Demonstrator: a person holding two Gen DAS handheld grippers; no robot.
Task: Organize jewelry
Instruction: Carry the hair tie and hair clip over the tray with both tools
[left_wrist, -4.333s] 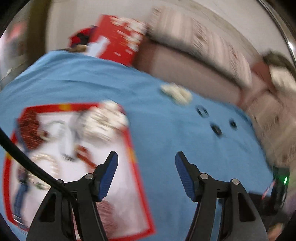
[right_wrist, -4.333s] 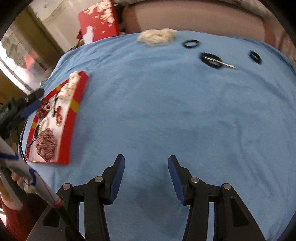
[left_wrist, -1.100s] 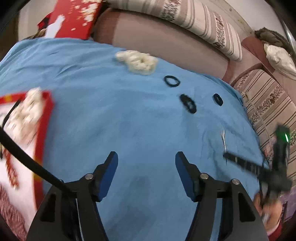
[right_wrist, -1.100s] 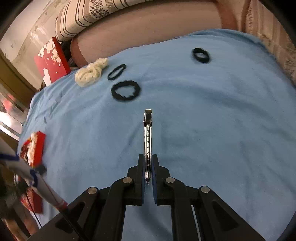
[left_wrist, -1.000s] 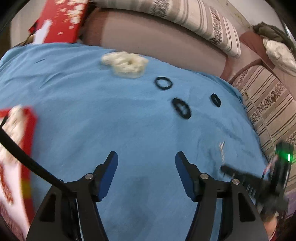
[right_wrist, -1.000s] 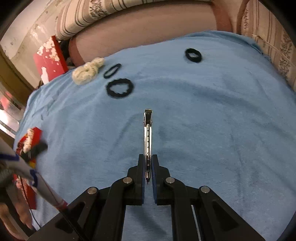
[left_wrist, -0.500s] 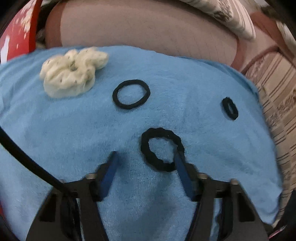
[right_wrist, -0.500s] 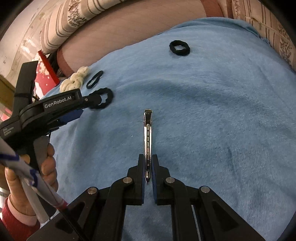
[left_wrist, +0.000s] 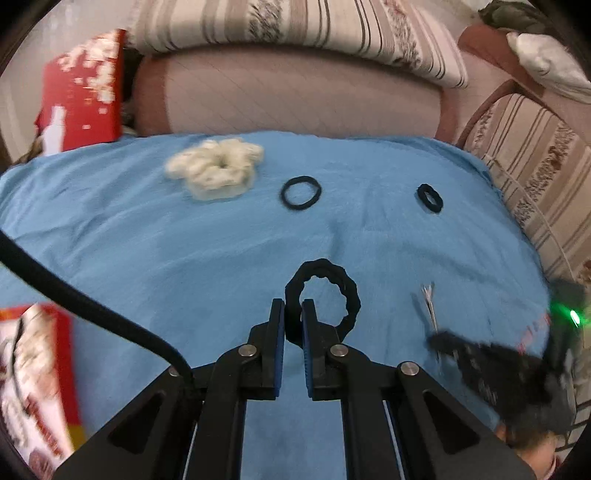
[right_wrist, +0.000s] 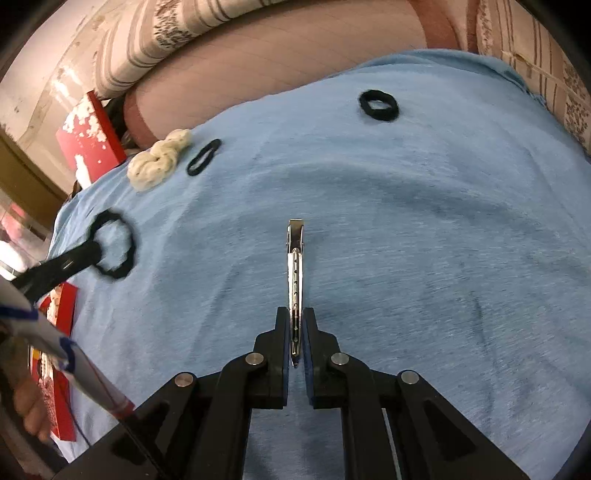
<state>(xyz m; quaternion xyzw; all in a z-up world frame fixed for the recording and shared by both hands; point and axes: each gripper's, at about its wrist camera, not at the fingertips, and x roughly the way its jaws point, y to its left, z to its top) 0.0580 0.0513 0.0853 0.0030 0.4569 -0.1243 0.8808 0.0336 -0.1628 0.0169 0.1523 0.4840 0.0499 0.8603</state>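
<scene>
Blue-clothed surface (left_wrist: 184, 258) before a striped sofa (left_wrist: 295, 85): left claw (left_wrist: 293, 317) grips a black scrunchie (left_wrist: 347, 291), right claw (right_wrist: 295, 328) clamps a metal hair clip (right_wrist: 295, 258).

You've got soft, even indoor light, no hard shadows or glare. Heavy fisheye bend + black vignette at corners in both views. Left view: motion blur on the right gripper (left_wrist: 439, 338) and red tray (left_wrist: 62, 354); centre stays sharp. Right view mostly crisp.

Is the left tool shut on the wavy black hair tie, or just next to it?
Shut on it. The left tool pinches the tie's band between its blue pads, and the rest of the ring sticks out ahead.
</scene>
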